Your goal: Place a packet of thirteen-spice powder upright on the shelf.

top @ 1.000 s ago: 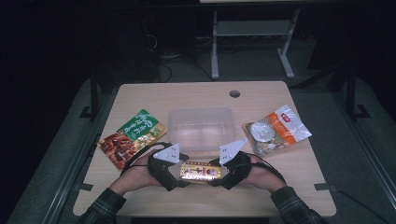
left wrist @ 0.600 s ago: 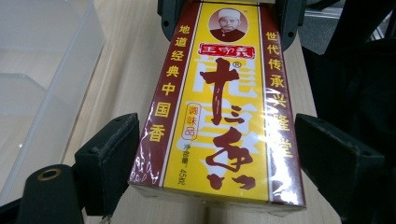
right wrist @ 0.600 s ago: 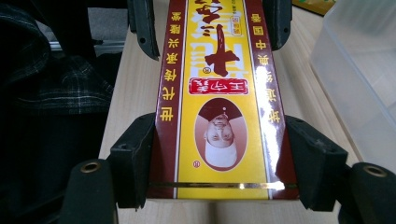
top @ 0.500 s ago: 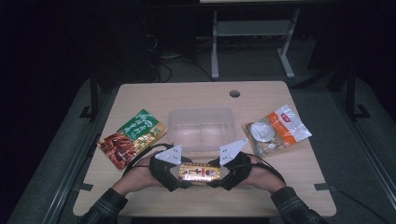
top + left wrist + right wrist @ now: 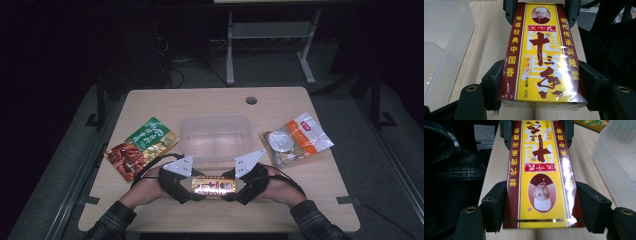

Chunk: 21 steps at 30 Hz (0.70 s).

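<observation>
A long yellow and dark red seasoning box (image 5: 214, 186) lies crosswise near the table's front edge, held at both ends. My left gripper (image 5: 192, 186) is shut on its left end and my right gripper (image 5: 236, 186) on its right end. In the left gripper view the box (image 5: 541, 57) runs away from my left gripper (image 5: 544, 85), with a jaw pressed on each long side. The right gripper view has the box (image 5: 540, 177) upside down, clamped the same way by my right gripper (image 5: 544, 205). Whether the box touches the table I cannot tell.
A clear plastic container (image 5: 215, 120) stands open just behind the box, and its wall (image 5: 616, 162) is close at the right. A green and red pouch (image 5: 141, 146) lies at the left. An orange and white packet (image 5: 295, 140) lies at the right. A person's plaid sleeves enter from the bottom.
Both grippers and the box have shifted slightly toward the table's front edge. The hold on both ends is the same.
</observation>
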Each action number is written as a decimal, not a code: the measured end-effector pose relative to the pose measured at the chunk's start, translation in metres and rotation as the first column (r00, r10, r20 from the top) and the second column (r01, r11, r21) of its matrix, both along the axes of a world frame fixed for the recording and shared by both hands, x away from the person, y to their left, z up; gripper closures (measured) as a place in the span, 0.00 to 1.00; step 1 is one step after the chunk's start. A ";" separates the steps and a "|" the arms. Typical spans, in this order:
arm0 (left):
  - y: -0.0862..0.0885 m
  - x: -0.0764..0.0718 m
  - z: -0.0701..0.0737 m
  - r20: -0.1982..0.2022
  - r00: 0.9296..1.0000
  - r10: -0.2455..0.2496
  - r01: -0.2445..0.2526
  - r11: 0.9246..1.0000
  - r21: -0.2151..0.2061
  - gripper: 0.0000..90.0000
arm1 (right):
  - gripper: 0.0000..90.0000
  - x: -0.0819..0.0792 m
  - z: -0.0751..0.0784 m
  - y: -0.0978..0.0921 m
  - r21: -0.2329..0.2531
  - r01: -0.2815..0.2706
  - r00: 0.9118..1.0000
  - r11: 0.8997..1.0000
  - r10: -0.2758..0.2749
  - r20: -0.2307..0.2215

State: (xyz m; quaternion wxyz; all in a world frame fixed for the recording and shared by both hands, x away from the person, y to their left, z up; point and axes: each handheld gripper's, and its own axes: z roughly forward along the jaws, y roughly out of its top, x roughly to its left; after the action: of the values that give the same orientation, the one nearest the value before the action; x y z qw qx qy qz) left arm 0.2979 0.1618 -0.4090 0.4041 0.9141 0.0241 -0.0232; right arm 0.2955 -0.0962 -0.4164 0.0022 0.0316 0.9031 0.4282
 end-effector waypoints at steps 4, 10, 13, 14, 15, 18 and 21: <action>-0.002 -0.001 -0.004 -0.009 1.000 0.002 -0.002 1.000 0.023 0.35 | 0.16 0.001 0.001 -0.002 0.013 0.057 0.998 0.998 -0.057 -0.001; 0.003 0.001 -0.006 -0.018 1.000 0.022 -0.022 0.999 0.023 0.35 | 0.15 -0.001 0.004 -0.015 0.015 0.119 0.993 0.993 -0.119 -0.008; 0.007 0.001 -0.007 -0.024 0.999 0.040 -0.040 0.999 0.026 0.35 | 0.16 -0.003 0.002 -0.020 -0.008 0.156 0.988 0.988 -0.156 -0.006; 0.007 0.001 -0.007 -0.024 0.999 0.040 -0.040 0.999 0.026 0.35 | 0.16 -0.003 0.002 -0.020 -0.008 0.156 0.988 0.988 -0.156 -0.006; 0.008 0.001 -0.007 -0.025 0.999 0.047 -0.046 0.999 0.028 0.35 | 0.16 -0.005 -0.002 -0.026 -0.009 0.182 0.983 0.983 -0.182 -0.025; 0.012 0.003 -0.007 -0.037 0.997 0.071 -0.070 0.997 0.034 0.35 | 0.16 -0.008 -0.008 -0.032 -0.055 0.228 0.973 0.972 -0.229 -0.010; 0.019 0.005 -0.006 -0.041 0.994 0.103 -0.102 0.994 0.028 0.35 | 0.16 -0.010 -0.012 -0.036 -0.064 0.273 0.961 0.960 -0.275 -0.016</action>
State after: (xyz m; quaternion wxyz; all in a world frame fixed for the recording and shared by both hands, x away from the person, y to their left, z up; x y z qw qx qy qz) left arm 0.3033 0.1806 -0.4149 0.3924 0.9161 0.0798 -0.0214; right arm 0.2852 -0.1321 -0.4282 0.0511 0.1615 0.9028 0.3953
